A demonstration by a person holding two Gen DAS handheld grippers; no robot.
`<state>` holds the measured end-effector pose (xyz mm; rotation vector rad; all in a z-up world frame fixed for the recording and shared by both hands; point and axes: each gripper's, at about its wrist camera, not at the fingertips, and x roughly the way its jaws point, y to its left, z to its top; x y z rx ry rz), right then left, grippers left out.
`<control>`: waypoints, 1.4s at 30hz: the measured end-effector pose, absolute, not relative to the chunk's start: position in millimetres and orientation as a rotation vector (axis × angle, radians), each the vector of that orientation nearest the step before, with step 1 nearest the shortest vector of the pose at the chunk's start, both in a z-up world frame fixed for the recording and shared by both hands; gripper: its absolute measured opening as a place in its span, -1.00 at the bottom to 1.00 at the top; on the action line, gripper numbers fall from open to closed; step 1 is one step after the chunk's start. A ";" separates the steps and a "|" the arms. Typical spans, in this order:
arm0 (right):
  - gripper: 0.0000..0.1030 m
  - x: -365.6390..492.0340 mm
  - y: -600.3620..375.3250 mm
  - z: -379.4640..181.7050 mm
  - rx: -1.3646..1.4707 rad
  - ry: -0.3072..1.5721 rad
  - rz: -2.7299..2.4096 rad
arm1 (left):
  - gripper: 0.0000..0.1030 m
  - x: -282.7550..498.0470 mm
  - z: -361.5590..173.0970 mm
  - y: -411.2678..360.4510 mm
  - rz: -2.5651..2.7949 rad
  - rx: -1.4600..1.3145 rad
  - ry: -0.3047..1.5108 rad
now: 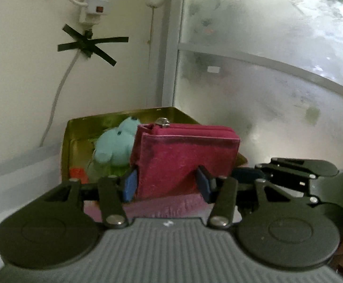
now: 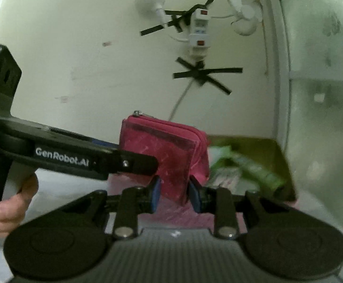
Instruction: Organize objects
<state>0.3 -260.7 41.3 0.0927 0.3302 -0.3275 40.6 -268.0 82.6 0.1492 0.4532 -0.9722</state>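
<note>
Both my claws, left (image 1: 166, 184) and right (image 2: 174, 194), are clamped on the pink wallet (image 1: 185, 158). The gold tin (image 1: 81, 127) sits just ahead; I'd keep the wallet level going in.

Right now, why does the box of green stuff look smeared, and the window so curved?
Right wrist view: the gold tin and its green contents are motion-blurred, the pink wallet sharper. Left wrist view: the fisheye lens bows the frosted window; daylight glares through it.

place: home | cues: taped power strip (image 2: 199, 33); frosted window (image 1: 265, 59)
</note>
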 end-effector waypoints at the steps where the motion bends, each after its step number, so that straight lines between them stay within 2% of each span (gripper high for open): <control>1: -0.50 7.5 -270.2 41.5 0.094 0.348 -0.328 | 0.06 48.4 81.8 -276.8 -0.962 0.151 0.468; 9: -0.50 86.2 -323.8 46.7 0.024 0.573 -0.362 | 0.07 100.3 75.5 -329.3 -0.837 0.199 0.504; 11: -0.49 104.0 -329.1 51.1 -0.014 0.613 -0.375 | 0.19 111.4 77.8 -338.6 -0.791 0.211 0.504; 15: -0.25 130.7 -334.3 46.4 -0.104 0.679 -0.422 | 0.46 126.9 77.4 -346.3 -0.711 0.205 0.545; 17: -0.25 132.7 -339.3 42.9 -0.108 0.689 -0.430 | 0.53 126.3 76.8 -343.3 -0.664 0.207 0.560; 21: -0.14 106.6 -341.3 44.5 -0.053 0.617 -0.431 | 0.53 110.3 82.7 -320.2 -0.666 0.155 0.557; 30: -0.10 20.3 -316.5 41.8 0.177 0.448 -0.404 | 0.53 49.1 97.2 -281.2 -0.644 0.172 0.523; 42: -0.02 -67.0 -261.7 16.6 0.534 0.263 -0.375 | 0.62 -13.0 79.5 -229.5 -0.547 0.256 0.495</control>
